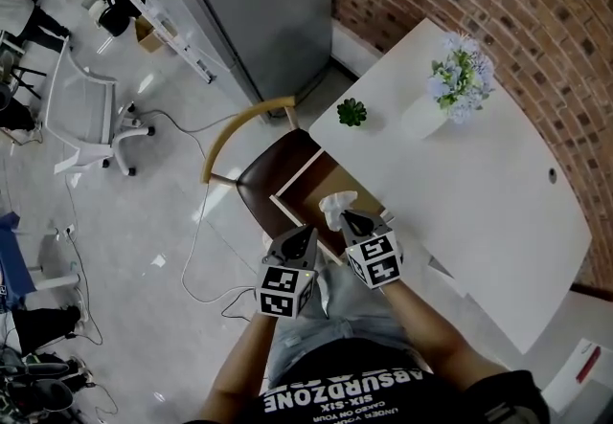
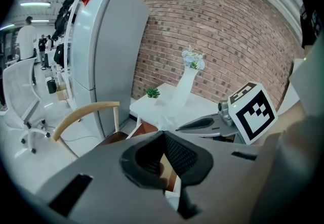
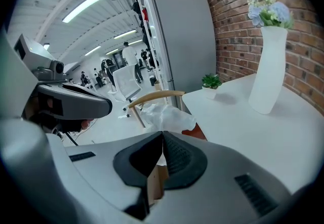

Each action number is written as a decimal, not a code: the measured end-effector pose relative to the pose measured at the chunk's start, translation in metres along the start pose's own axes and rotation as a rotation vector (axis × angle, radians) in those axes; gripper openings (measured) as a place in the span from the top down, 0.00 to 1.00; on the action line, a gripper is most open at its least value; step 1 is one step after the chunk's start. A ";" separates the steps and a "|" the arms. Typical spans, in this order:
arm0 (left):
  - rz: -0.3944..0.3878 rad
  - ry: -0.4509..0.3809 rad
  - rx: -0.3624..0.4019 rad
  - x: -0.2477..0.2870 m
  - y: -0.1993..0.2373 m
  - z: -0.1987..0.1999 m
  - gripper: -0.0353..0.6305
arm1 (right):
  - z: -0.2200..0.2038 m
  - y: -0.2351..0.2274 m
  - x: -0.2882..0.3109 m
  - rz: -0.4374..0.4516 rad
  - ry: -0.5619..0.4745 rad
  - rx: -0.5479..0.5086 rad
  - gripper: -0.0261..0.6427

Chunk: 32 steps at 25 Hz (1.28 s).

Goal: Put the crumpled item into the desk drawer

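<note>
A person stands at a white counter (image 1: 479, 183) by a brick wall, a claw in each hand, seen from above in the head view. The right claw (image 1: 347, 214), at the centre of the frame, is closed tight on the crumpled white item (image 1: 337, 206) and holds it in the air over the open desk drawer (image 1: 333, 177), whose brown inside shows just above and left of it. In the right gripper view the item (image 3: 163, 117) bulges out past the pinched tips of that claw (image 3: 162, 135).

The left claw (image 1: 308, 233) hangs just beside the right one, lower left of it in the head view. Its own view shows its jaws (image 2: 163, 135) brought together with nothing gripped between them, and the right claw's marker cube (image 2: 253, 112) at the right of that frame.

A chair with a curved wooden back (image 1: 239, 125) stands at the counter's end, upper left of the drawer. On the counter top, a small green potted plant (image 1: 351, 112) sits near the corner, and a white vase of pale flowers (image 1: 458, 78) stands further along toward the wall.
</note>
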<state>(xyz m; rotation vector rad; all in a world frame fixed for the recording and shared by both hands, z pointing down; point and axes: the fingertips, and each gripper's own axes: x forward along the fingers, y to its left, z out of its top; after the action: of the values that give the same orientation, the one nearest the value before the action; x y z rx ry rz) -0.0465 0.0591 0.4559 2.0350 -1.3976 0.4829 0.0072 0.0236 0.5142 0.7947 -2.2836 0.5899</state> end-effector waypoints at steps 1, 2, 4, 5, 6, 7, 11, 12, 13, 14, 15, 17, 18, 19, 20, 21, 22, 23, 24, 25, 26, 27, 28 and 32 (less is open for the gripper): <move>0.000 0.002 -0.001 0.000 0.001 -0.001 0.95 | -0.002 0.000 0.001 0.001 0.004 0.000 0.96; -0.001 0.004 -0.003 0.001 0.001 -0.003 0.95 | -0.004 0.000 0.003 0.001 0.007 0.002 0.96; -0.003 0.010 -0.008 0.003 0.002 -0.007 0.95 | -0.007 -0.002 0.005 -0.001 0.012 0.006 0.96; -0.003 0.013 -0.009 0.004 0.002 -0.009 0.95 | -0.009 -0.003 0.006 -0.002 0.014 0.008 0.96; -0.002 0.016 -0.010 0.005 0.003 -0.011 0.95 | -0.010 -0.004 0.008 -0.003 0.015 0.010 0.96; -0.002 0.019 -0.011 0.006 0.004 -0.013 0.95 | -0.011 -0.005 0.010 -0.005 0.016 0.011 0.96; 0.001 0.029 -0.016 0.010 0.007 -0.018 0.95 | -0.013 -0.008 0.015 -0.006 0.017 0.019 0.96; 0.001 0.030 -0.017 0.012 0.007 -0.019 0.95 | -0.014 -0.008 0.017 -0.006 0.018 0.022 0.96; 0.001 0.031 -0.018 0.013 0.008 -0.019 0.95 | -0.015 -0.009 0.018 -0.005 0.019 0.024 0.96; 0.001 0.031 -0.019 0.014 0.008 -0.020 0.95 | -0.015 -0.010 0.019 -0.005 0.020 0.024 0.96; 0.000 0.032 -0.020 0.015 0.009 -0.019 0.95 | -0.015 -0.010 0.021 -0.004 0.021 0.024 0.96; -0.003 0.034 -0.023 0.018 0.010 -0.019 0.95 | -0.016 -0.012 0.023 -0.004 0.023 0.024 0.96; -0.004 0.038 -0.022 0.019 0.011 -0.020 0.95 | -0.017 -0.012 0.025 -0.005 0.026 0.027 0.96; -0.005 0.043 -0.021 0.020 0.011 -0.022 0.95 | -0.019 -0.013 0.026 -0.006 0.028 0.030 0.96; -0.006 0.047 -0.021 0.022 0.012 -0.024 0.95 | -0.020 -0.014 0.027 -0.007 0.031 0.033 0.96; -0.008 0.048 -0.022 0.023 0.012 -0.025 0.95 | -0.022 -0.015 0.028 -0.008 0.033 0.035 0.96; -0.010 0.048 -0.024 0.025 0.012 -0.026 0.95 | -0.024 -0.016 0.030 -0.009 0.035 0.038 0.96; -0.011 0.048 -0.026 0.027 0.012 -0.026 0.95 | -0.026 -0.016 0.031 -0.009 0.037 0.039 0.96; -0.012 0.049 -0.027 0.029 0.013 -0.027 0.95 | -0.028 -0.017 0.033 -0.009 0.039 0.039 0.96; -0.013 0.051 -0.026 0.031 0.013 -0.027 0.95 | -0.029 -0.017 0.034 -0.008 0.041 0.040 0.96; -0.013 0.052 -0.026 0.032 0.014 -0.028 0.95 | -0.030 -0.017 0.035 -0.008 0.044 0.041 0.96; -0.014 0.054 -0.025 0.034 0.014 -0.028 0.95 | -0.031 -0.017 0.036 -0.008 0.046 0.042 0.96; -0.016 0.056 -0.024 0.035 0.015 -0.029 0.95 | -0.032 -0.018 0.037 -0.009 0.047 0.045 0.96; -0.023 0.062 -0.023 0.038 0.016 -0.032 0.95 | -0.036 -0.019 0.041 -0.015 0.050 0.055 0.96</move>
<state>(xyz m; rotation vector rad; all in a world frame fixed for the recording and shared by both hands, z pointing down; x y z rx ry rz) -0.0453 0.0499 0.5071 1.9983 -1.3359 0.5137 0.0101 0.0154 0.5716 0.8142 -2.2220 0.6615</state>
